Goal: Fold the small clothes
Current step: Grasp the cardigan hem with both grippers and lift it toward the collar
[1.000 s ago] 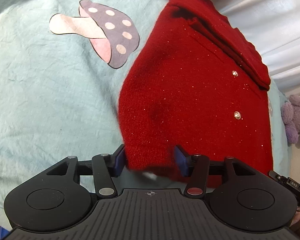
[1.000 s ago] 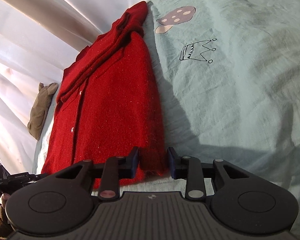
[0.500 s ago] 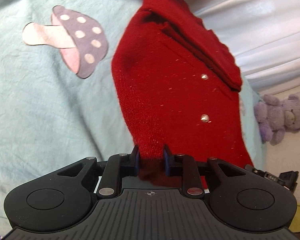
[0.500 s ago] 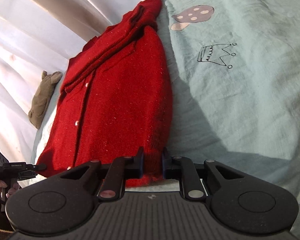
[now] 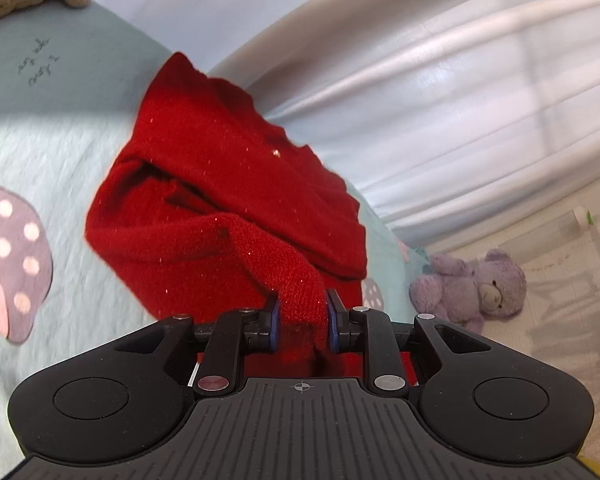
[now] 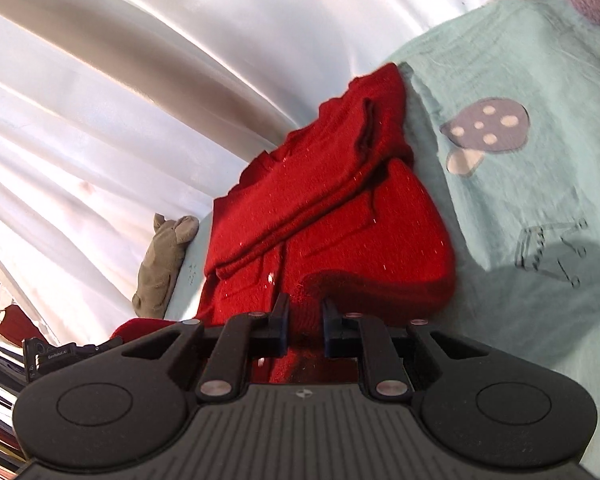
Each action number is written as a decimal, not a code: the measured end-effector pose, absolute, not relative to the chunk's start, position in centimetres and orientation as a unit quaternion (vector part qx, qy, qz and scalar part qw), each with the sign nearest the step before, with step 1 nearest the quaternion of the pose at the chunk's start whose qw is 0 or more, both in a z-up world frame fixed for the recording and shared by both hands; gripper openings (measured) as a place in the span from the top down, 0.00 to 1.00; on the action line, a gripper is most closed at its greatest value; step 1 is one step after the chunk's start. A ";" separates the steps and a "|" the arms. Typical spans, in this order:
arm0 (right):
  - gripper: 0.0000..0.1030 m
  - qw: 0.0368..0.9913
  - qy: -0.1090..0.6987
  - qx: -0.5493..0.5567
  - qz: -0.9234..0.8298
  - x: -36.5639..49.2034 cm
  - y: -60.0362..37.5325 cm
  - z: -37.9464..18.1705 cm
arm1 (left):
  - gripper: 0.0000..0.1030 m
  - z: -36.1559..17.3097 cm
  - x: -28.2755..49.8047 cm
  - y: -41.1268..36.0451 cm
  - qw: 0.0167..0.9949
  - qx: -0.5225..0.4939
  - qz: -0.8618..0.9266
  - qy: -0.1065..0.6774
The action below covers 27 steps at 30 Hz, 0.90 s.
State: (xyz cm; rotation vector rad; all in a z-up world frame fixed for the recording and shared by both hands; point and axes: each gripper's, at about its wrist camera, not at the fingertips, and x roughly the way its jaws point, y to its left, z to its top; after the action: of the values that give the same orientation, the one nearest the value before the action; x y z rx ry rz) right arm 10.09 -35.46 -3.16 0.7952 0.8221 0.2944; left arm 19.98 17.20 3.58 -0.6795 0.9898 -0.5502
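Each hand-held gripper, left [image 5: 300, 314] and right [image 6: 303, 315], is pinching the red cardigan's [image 5: 220, 208] near hem, lifting it off the bed [image 6: 540, 184]; the sleeves are lying folded in, and the lengthwise fold is underway, unfinished.

A bedroom in a home, most likely a child's: a pale green bedsheet [image 6: 540, 80] printed with spotted mushrooms [image 6: 486, 128] and a line-drawn crown [image 6: 548, 248] covers the bed, with white curtains [image 5: 440, 100] hanging in folds along its far side. A purple teddy bear [image 5: 476, 288] sits on the light floor beside the bed, and a grey-brown soft toy [image 6: 162, 264] lies at the sheet's edge against the curtains.
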 end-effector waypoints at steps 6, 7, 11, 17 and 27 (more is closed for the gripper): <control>0.87 0.861 0.360 0.344 0.107 17.9 -35.6 -1.7 | 0.76 4.2 27.4 17.0 0.802 -0.318 -0.237 0.448; 0.87 0.866 0.356 0.338 0.100 19.1 -35.6 -1.6 | 0.76 3.9 28.7 17.2 0.803 -0.324 -0.228 0.445; 0.87 0.886 0.344 0.306 0.061 23.5 -35.6 -1.7 | 0.76 2.1 33.6 18.1 0.808 -0.336 -0.191 0.445; 0.87 0.899 0.333 0.284 -0.003 28.4 -37.0 -3.8 | 0.75 -1.6 37.9 19.6 0.819 -0.339 -0.127 0.446; 0.41 0.924 0.307 0.229 0.011 26.8 -39.3 -5.9 | 0.29 -3.5 35.3 21.6 0.860 -0.273 -0.145 0.405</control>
State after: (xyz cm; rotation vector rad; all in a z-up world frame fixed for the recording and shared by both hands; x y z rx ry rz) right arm 26.83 -39.26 -5.92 0.4707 0.6308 0.0224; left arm 35.29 21.64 -3.45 -0.5739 0.8497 -0.3037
